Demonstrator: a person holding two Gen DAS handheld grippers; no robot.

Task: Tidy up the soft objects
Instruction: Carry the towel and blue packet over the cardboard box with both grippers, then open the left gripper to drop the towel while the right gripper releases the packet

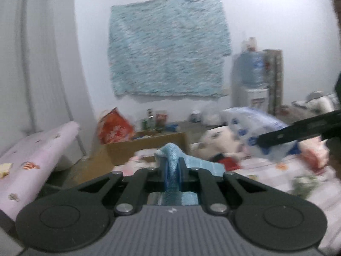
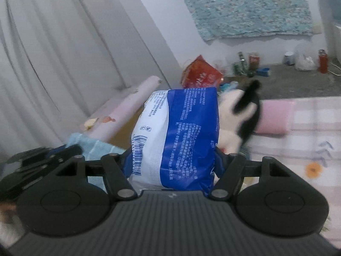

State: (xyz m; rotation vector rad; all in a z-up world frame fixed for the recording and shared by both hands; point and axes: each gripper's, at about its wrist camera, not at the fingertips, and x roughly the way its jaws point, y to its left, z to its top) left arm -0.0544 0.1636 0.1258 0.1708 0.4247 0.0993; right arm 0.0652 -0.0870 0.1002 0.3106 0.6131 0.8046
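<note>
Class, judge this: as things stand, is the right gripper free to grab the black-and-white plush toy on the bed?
Probably not: the right gripper is already shut on the blue-and-white pack, which sits between it and the plush toy.

Two grippers were in view: the left gripper [image 1: 172, 170] and the right gripper [image 2: 172, 166]. There was one light blue towel [image 1: 173, 160], one blue-and-white plastic pack [image 2: 177, 136], one black-and-white plush toy [image 2: 238, 115], one pink pillow [image 2: 272, 117], one red bag [image 2: 200, 74], one cardboard box [image 1: 147, 147] and one water jug [image 1: 251, 68]. The small bottles by the wall were too blurred to count.
</note>
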